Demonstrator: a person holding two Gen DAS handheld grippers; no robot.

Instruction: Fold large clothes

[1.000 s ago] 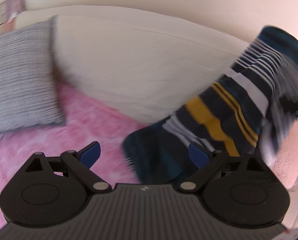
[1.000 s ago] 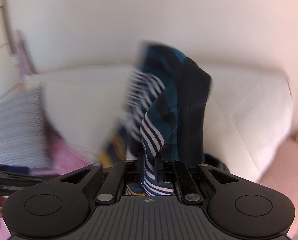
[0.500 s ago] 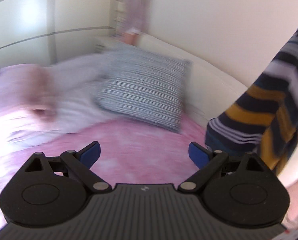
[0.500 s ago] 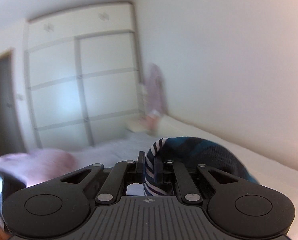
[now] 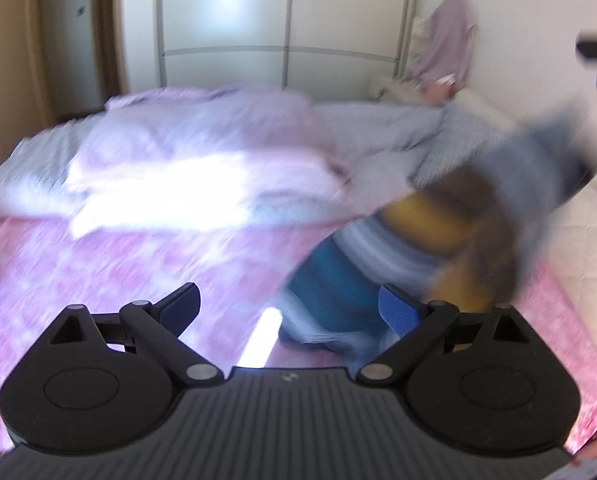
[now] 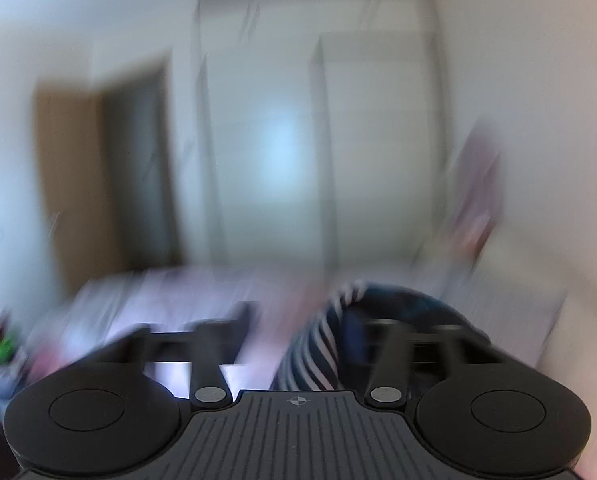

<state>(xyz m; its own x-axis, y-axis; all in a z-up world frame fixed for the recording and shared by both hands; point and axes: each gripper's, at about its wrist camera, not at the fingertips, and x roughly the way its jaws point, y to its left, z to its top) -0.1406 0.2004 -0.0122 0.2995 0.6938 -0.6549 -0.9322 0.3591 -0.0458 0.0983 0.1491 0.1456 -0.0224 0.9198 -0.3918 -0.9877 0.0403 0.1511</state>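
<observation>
**Letting go of the striped garment over the bed**

Spreading wide just now, right gripper [image 6: 298, 320], jaws having just been opening with the striped garment [image 6: 318, 356] between them, close against the right-hand finger, pads apparently off the cloth though blur hides any contact. Standing wide apart too, left gripper [image 5: 288, 306], blue pads [image 5: 394, 308] clear of any cloth, nothing held. Seen from the left wrist as a blurred mass of blue, yellow and grey over the pink bedspread [image 5: 138, 264], right of centre, beyond the fingers. Farther back, pale bedding [image 5: 202, 168] heaped, white wardrobe [image 5: 282, 20] behind.
</observation>
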